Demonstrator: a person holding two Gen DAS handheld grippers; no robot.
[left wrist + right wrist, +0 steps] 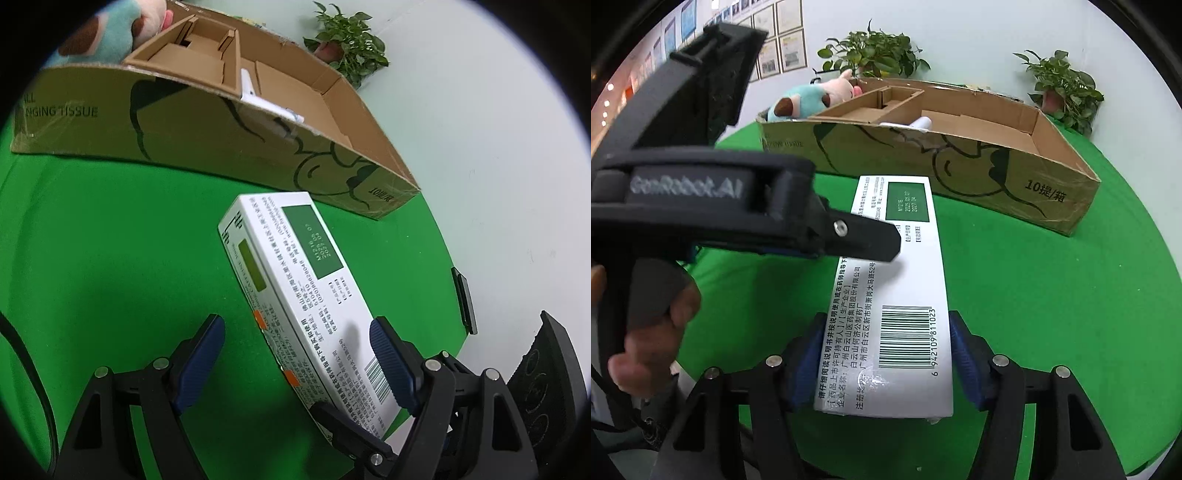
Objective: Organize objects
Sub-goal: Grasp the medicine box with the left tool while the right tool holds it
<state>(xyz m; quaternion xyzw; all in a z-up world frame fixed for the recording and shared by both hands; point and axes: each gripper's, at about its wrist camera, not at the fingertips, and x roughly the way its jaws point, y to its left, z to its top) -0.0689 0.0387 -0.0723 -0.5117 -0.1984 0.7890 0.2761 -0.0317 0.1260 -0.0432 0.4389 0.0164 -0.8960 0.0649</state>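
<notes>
A long white medicine box (894,295) with a green label and a barcode is held above the green table. My right gripper (886,358) is shut on its near end, blue pads pressing both long sides. In the left wrist view the same box (295,280) lies between the fingers of my left gripper (299,358), which is open; the right pad (391,362) is at the box's edge, the left pad (201,358) stands apart. The left gripper's black body (746,206) shows in the right wrist view, over the box's left side.
A long open cardboard box (960,162) with inner dividers stands behind on the green table (1052,295); a white tube (916,123) and a plush cow (812,99) lie in it. Potted plants (1063,88) stand against the wall. The table edge (454,295) is close on the right.
</notes>
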